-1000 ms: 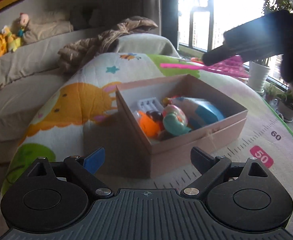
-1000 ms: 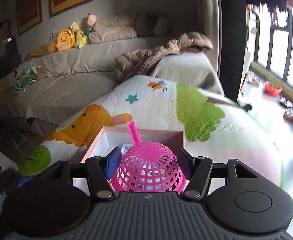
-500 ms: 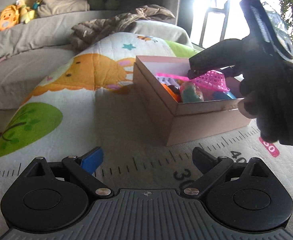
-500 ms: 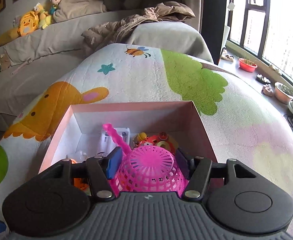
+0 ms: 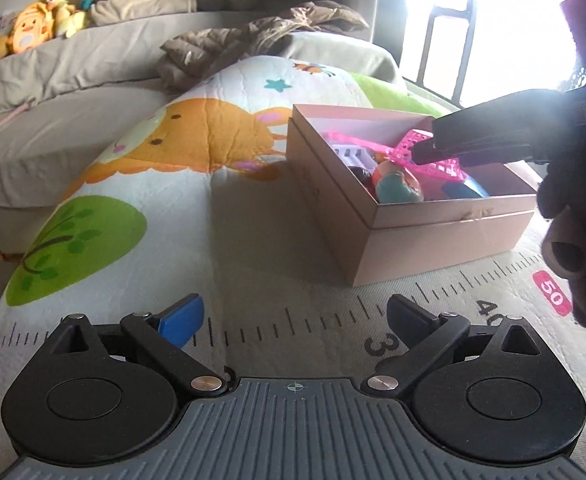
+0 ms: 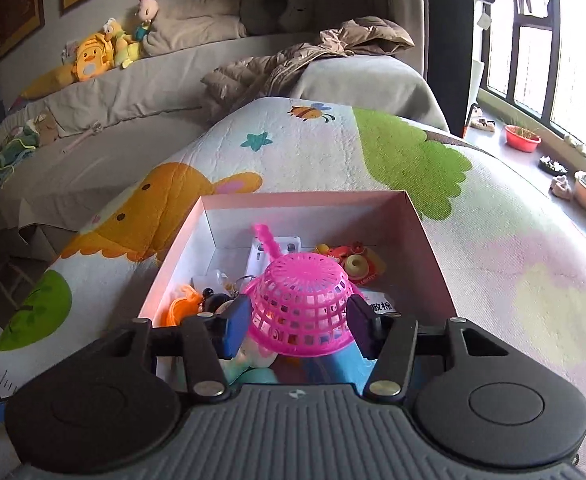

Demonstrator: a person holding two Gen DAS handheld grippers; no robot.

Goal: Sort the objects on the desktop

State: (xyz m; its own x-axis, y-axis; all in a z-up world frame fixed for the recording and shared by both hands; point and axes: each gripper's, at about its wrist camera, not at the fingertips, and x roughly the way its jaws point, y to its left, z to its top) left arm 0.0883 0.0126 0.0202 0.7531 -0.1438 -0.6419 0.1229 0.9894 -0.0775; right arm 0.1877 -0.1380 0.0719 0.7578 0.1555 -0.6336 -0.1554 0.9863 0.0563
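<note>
Mat [image 5: 221,216] under the left gripper [image 5: 293,316] is bare; its jaws are opening wide around nothing. Further right, the right gripper [image 6: 299,322] has the upturned pink basket [image 6: 301,300] between its closing pads, low over the pink box [image 6: 313,200]. This looks like the drop-off step; next comes release and a clean lift. Toys already crowd the box, so the basket may perch or tip.

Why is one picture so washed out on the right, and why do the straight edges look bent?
Left wrist view: window backlight blows out, leaving the right gripper a dark silhouette. Right wrist view: evenly lit, pink basket clear. Both: fisheye lenses bow the box and mat edges.
</note>
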